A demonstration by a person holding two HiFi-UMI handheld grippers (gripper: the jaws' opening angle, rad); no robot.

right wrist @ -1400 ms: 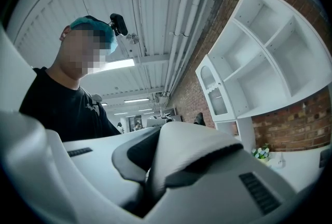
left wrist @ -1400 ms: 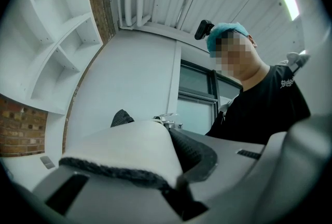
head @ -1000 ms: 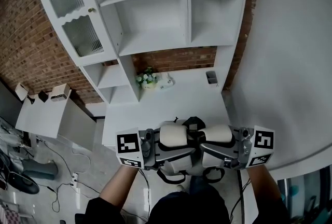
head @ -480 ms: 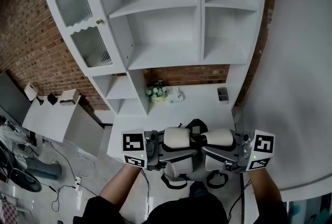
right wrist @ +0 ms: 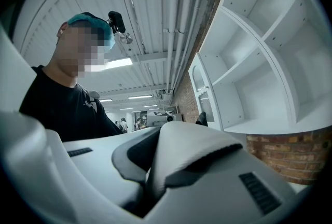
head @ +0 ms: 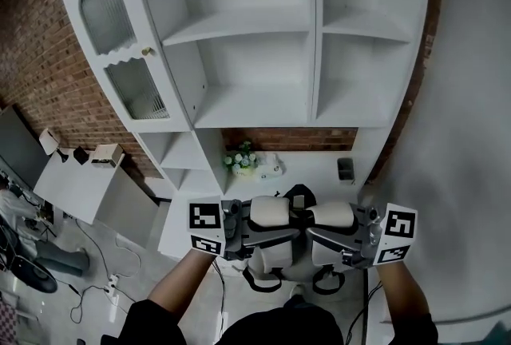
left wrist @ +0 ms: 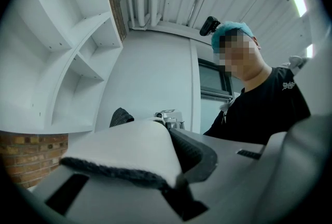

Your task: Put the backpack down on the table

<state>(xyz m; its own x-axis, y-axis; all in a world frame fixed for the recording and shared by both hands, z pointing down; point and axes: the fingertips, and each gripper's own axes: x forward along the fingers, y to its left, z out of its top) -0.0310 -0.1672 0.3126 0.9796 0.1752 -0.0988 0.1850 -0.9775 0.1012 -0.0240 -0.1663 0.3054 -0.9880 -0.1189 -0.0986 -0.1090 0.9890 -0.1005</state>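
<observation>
Both grippers carry a white backpack [head: 274,257] with black trim low in the head view, in front of the white table [head: 307,169]. My left gripper [head: 259,233] is shut on the left padded shoulder strap [head: 269,212]. The right gripper [head: 319,235] is shut on the right strap [head: 332,214]. The bag's body and black strap loops hang below the jaws. In the left gripper view the white strap [left wrist: 127,153] with its dark mesh edge lies pinched between the grey jaws of the left gripper [left wrist: 171,184]. The right gripper view shows the other strap [right wrist: 199,148] clamped by the right gripper [right wrist: 150,186].
On the table stand a small plant [head: 242,159], a white object [head: 272,167] and a dark cup [head: 345,168]. A tall white shelf unit [head: 255,40] rises above it against a brick wall. A low white side table [head: 80,184] with boxes stands left; cables lie on the floor.
Both grippers have carried the backpack forward toward the table and shelf unit, which now fill more of the head view. The grips on the straps are unchanged.
</observation>
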